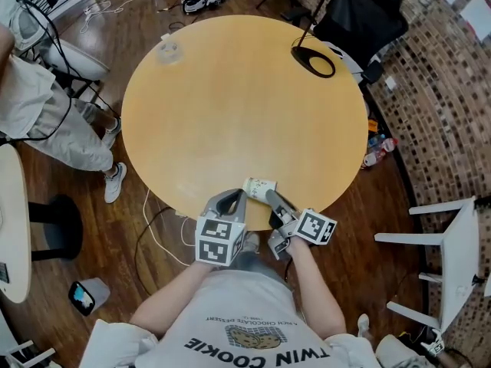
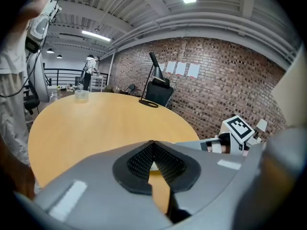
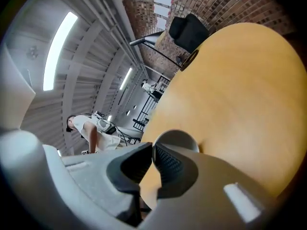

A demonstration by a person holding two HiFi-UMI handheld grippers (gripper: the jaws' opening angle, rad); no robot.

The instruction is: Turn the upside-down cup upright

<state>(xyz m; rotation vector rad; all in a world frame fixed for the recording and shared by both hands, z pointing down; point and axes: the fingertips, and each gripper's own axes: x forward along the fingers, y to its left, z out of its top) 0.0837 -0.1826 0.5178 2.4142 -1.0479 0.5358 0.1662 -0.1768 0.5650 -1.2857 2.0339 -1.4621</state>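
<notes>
A white paper cup [image 1: 258, 184] is tipped on its side just above the table's near edge [image 1: 184, 205]. My right gripper [image 1: 268, 195] is rolled over and shut on the cup's wall. In the right gripper view the cup [image 3: 178, 139] shows as a grey round shape just past the pinched jaws of that gripper [image 3: 152, 148]. My left gripper [image 1: 233, 198] rests close to the left of the cup, shut and holding nothing. In the left gripper view its jaws [image 2: 153, 145] meet tip to tip, and the right gripper's marker cube [image 2: 238, 127] shows at the right.
A clear plastic cup [image 1: 168, 50] stands at the table's far left. A black lamp base [image 1: 313, 60] sits at the far right edge, with a black chair [image 1: 360, 14] behind it. A person [image 1: 46, 106] stands left of the table. A white chair [image 1: 453, 259] is at the right.
</notes>
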